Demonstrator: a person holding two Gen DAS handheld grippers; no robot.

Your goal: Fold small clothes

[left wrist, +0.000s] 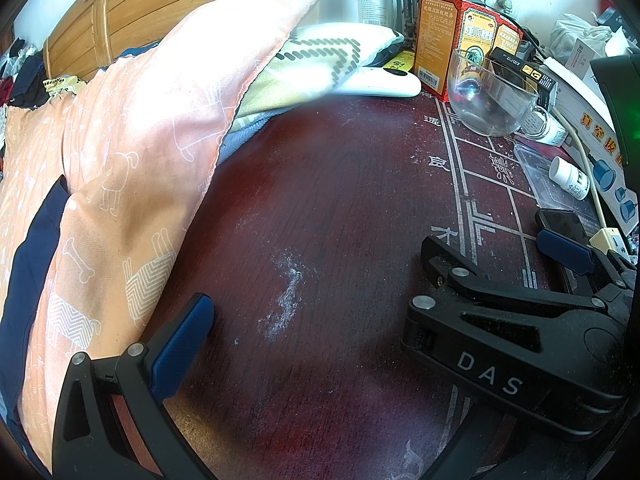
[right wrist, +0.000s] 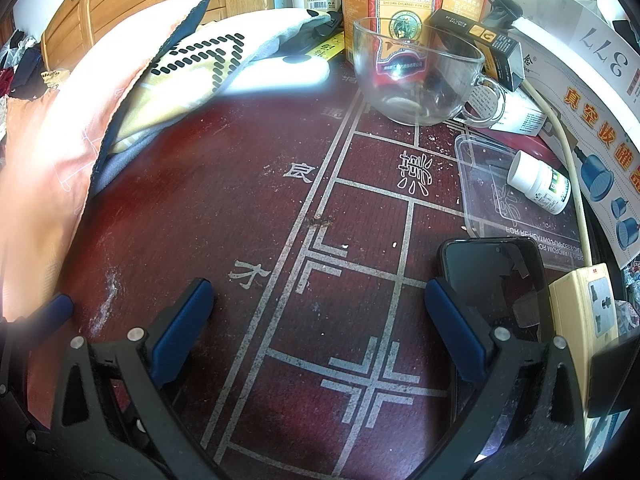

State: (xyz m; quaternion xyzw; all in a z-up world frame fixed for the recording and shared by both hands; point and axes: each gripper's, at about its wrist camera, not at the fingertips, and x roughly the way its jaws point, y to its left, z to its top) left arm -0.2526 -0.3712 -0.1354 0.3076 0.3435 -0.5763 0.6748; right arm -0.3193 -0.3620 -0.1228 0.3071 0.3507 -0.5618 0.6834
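Observation:
An orange cloth with white dog prints is heaped along the left edge of the dark red table mat. A cream cloth with a black dashed pattern lies tucked under its far end. My left gripper hovers open over bare mat just right of the orange cloth, holding nothing. Its right finger is hidden behind the right gripper. My right gripper is open and empty over the white board lines of the mat. The orange cloth is far to its left, with a left-gripper fingertip beside it.
A glass cup, red-orange medicine boxes, a white pill bottle on a clear plastic lid, a black phone and a yellowish power strip crowd the right side. A wooden headboard stands behind.

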